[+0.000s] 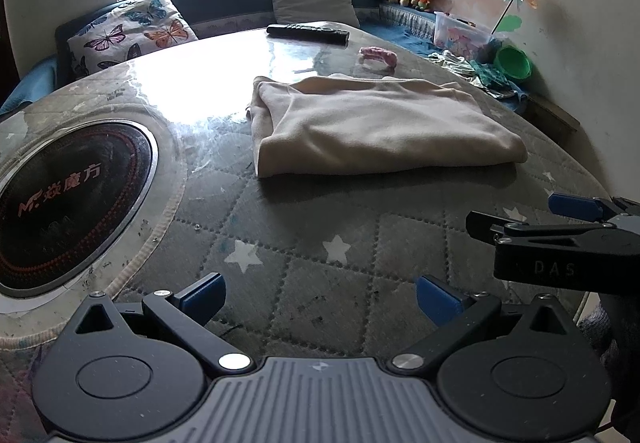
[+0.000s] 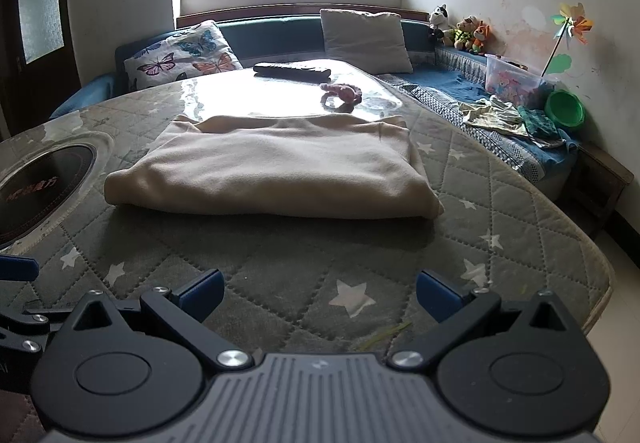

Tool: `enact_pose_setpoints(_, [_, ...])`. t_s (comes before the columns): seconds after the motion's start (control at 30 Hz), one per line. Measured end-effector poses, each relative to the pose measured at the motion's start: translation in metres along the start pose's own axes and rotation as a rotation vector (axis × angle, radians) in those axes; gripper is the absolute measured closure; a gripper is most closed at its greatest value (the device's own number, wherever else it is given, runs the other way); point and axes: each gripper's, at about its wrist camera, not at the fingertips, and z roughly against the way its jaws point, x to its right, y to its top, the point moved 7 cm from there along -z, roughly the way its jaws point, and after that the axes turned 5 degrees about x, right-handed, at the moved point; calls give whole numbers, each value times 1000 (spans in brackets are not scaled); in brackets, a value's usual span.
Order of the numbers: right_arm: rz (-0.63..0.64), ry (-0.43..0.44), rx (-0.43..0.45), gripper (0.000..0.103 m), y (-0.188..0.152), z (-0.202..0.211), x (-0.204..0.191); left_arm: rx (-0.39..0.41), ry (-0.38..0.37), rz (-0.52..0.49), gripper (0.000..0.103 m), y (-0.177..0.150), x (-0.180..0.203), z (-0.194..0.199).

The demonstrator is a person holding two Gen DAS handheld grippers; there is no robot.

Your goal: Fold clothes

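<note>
Cream garment (fleece-like), folded into rectangle, flat on quilted table

The left gripper is showing a matte black frame — two angled link arms running to blue fingertips, each arm pinned by a silver screw. Round black housings are sitting at both sides, flanking a grey ribbed centre plate with a small round emblem. The right gripper is wearing the same build: black links, blue fingertips, silver screw heads, grey ribbed plate. Seen from the left wrist view, its black side is carrying faint embossed letters — "DAS".
</note>
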Motion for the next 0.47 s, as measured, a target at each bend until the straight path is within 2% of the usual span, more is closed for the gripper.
enact_pose_setpoints(0.47, [-1, 1, -4, 0, -1, -3, -1, 3, -4, 1, 0, 0, 1, 0])
